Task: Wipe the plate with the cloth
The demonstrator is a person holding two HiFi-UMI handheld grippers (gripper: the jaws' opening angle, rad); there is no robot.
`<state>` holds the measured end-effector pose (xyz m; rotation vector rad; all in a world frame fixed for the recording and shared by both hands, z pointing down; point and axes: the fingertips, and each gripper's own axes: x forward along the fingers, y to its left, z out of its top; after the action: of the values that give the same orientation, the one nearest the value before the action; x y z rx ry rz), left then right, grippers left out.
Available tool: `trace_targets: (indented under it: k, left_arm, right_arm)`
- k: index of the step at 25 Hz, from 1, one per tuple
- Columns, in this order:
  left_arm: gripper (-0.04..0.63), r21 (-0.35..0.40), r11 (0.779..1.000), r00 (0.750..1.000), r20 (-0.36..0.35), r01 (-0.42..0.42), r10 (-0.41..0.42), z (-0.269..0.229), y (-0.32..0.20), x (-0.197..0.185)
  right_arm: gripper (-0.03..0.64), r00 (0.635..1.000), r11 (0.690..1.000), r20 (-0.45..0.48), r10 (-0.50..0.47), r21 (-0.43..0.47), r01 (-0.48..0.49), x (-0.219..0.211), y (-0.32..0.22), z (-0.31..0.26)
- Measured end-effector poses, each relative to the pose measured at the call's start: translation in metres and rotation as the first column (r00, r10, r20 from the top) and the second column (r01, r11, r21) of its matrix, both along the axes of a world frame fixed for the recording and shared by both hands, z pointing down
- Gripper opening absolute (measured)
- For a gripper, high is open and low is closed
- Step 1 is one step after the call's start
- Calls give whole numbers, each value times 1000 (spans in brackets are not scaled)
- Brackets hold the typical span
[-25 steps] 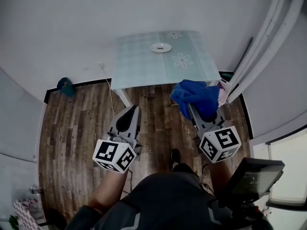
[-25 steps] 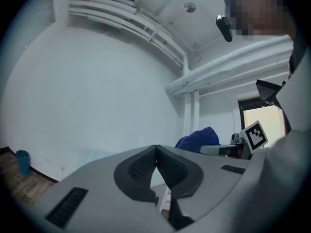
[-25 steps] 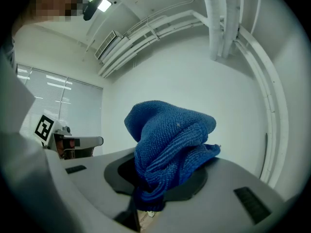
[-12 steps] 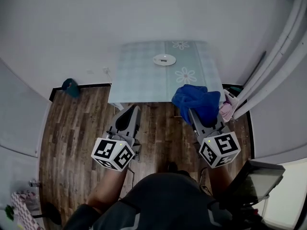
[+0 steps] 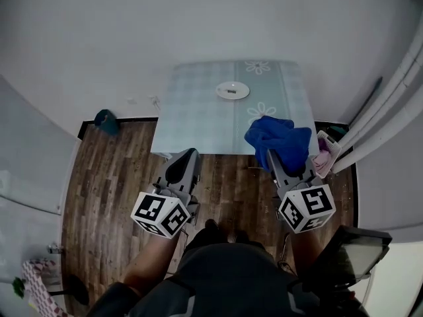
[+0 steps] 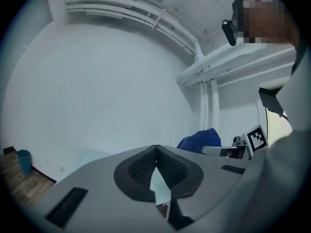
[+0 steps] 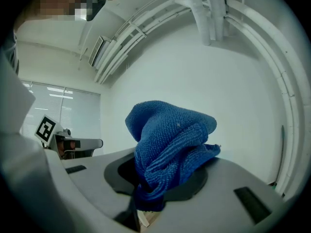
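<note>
A small white plate (image 5: 232, 90) lies near the far middle of a pale blue-green table (image 5: 192, 111) with flower prints. Both grippers hang over the wood floor, short of the table's near edge. My right gripper (image 5: 277, 154) is shut on a bunched blue cloth (image 5: 278, 137), which hides its tips. From the right gripper view the cloth (image 7: 170, 142) stands up out of that gripper (image 7: 154, 178). My left gripper (image 5: 184, 157) holds nothing. Its dark pads (image 6: 167, 168) meet at the tip in the left gripper view, where the gripper (image 6: 155, 152) is shut.
A teal object (image 5: 104, 119) sits on the floor by the wall, left of the table. Right of the table stand a pink and white basket (image 5: 325, 156) and white pipes along the wall (image 5: 390, 104). A dark screen (image 5: 347, 253) is at lower right.
The table and plate have come nearer and shifted right in the head view as the person steps forward. Both grippers keep their pose, and the cloth stays in the right one.
</note>
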<state>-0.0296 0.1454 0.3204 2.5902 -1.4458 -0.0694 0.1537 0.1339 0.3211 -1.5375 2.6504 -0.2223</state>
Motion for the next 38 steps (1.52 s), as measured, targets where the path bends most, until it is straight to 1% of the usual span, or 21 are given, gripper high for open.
trace_targets:
  k: [4, 7, 10, 14, 18, 21, 25, 29, 34, 38]
  left_arm:
    - [11, 2, 1000, 1000, 2, -2, 2, 8, -17, -1]
    - [11, -3, 1000, 1000, -12, -8, 8, 5, -34, -8]
    - [9, -12, 1000, 1000, -21, -24, 23, 6, -69, -19]
    - [9, -9, 999, 998, -31, -48, 48, 12, -115, -32]
    - [9, -18, 997, 996, -48, -71, 70, 12, -146, -53]
    - [11, -21, 996, 995, -62, -84, 82, 9, -174, -72]
    - [11, -44, 994, 992, -82, -103, 99, 16, -204, -93]
    - [11, -66, 990, 990, -84, -122, 116, 24, -233, -107]
    - [11, -94, 987, 988, -95, -130, 121, 32, -260, -109]
    - [9, -124, 985, 991, -70, -122, 114, 43, -285, -99]
  right_arm:
    - [101, 1000, 1000, 14, 15, -5, -14, 2, -14, 10]
    - [101, 1000, 1000, -1, 23, -8, -23, -7, -27, 6]
    - [101, 999, 999, -18, 32, -20, -33, -20, -62, 4]
    - [101, 999, 999, -16, 42, -20, -42, -38, -107, 8]
    - [101, 998, 997, -24, 65, -32, -65, -61, -138, 6]
    - [101, 996, 995, -38, 78, -56, -80, -79, -166, 7]
    - [101, 992, 989, -79, 97, -102, -105, -97, -197, 14]
    - [101, 988, 986, -107, 112, -110, -124, -112, -222, 10]
    - [101, 987, 986, -123, 107, -111, -120, -123, -254, 8]
    - [101, 989, 988, -120, 91, -113, -105, -119, -282, 10]
